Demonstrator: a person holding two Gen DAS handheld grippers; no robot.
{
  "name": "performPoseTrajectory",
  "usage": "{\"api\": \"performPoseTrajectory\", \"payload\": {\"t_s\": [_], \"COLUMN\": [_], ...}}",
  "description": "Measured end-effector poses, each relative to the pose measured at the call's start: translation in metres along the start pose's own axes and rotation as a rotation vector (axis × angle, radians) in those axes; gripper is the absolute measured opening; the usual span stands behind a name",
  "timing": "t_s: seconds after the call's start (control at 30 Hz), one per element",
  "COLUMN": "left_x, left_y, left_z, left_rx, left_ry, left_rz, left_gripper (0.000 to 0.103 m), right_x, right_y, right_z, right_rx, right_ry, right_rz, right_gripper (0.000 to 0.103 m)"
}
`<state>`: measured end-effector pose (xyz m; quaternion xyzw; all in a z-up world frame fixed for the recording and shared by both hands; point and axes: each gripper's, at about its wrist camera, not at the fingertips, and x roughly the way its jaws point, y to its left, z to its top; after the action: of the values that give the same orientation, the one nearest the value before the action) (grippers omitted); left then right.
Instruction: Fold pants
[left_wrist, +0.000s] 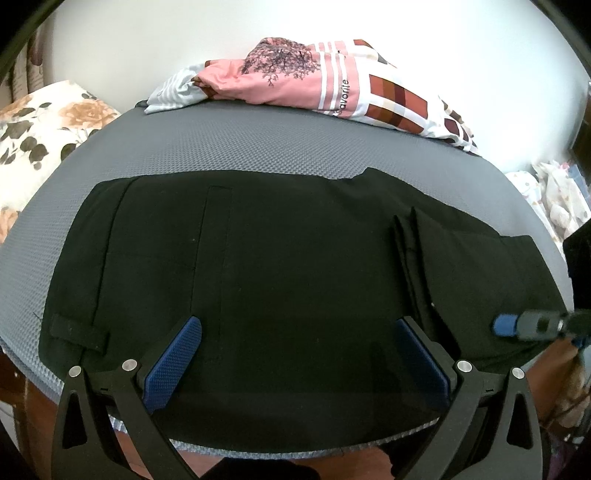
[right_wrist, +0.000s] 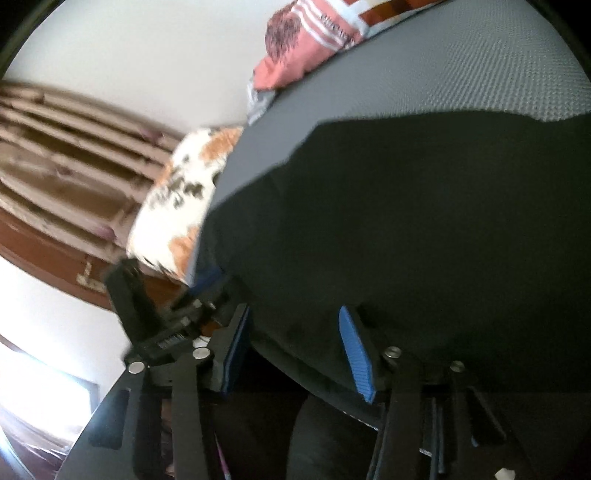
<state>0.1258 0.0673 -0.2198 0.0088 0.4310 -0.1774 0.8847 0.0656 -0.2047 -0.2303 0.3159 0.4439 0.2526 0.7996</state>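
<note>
Nearest, the left gripper (left_wrist: 295, 362) hovers with its jaws spread wide over the near hem of the black pants (left_wrist: 280, 258), gripping nothing. Rightward, the right gripper (right_wrist: 295, 354) stands half open at the folded end, cloth between unpressed pads. Beyond, the pants run left-right across the grey mat (left_wrist: 258, 144).

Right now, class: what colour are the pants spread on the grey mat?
Black pants; the left wrist view shows them best.
</note>
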Motion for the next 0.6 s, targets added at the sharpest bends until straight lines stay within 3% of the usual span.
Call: {"api": "performPoseTrajectory", "payload": {"t_s": [0.13,0.2,0.27,0.37,0.5,0.6], "left_x": [0.0,-0.002,-0.007,-0.018,-0.031,-0.04], "left_y": [0.0,0.0,0.003,0.01,0.016,0.007], "left_z": [-0.001,-0.001,-0.002,-0.003,-0.004,-0.004], "left_rx": [-0.001,0.003,-0.012,-0.068,-0.153,-0.147], "left_ry": [-0.001,-0.007,-0.021,-0.039,-0.052,-0.06], "left_rz": [0.001,0.012,0.038,0.018,-0.051,-0.046], "left_gripper": [0.103,0.103,0.103,0.103,0.103,0.103], "right_x": [0.005,-0.002,-0.018,-0.056,-0.112,-0.137], "right_y": [0.004,0.0,-0.002,-0.008,-0.054,-0.093], "right_z": [-0.003,-0.002,0.0,0.007,0.017,0.018], "right_rx": [-0.044,-0.02,-0.013,-0.027,0.067,0.176], "right_ry": [0.016,0.005,-0.043,-0.157,-0.298,-0.367], "right_rz": [-0.031,0.014,0.055,0.053,-0.019,-0.016], "right_gripper": [0.042,0.043,0.043,0.043,0.043,0.043]}}
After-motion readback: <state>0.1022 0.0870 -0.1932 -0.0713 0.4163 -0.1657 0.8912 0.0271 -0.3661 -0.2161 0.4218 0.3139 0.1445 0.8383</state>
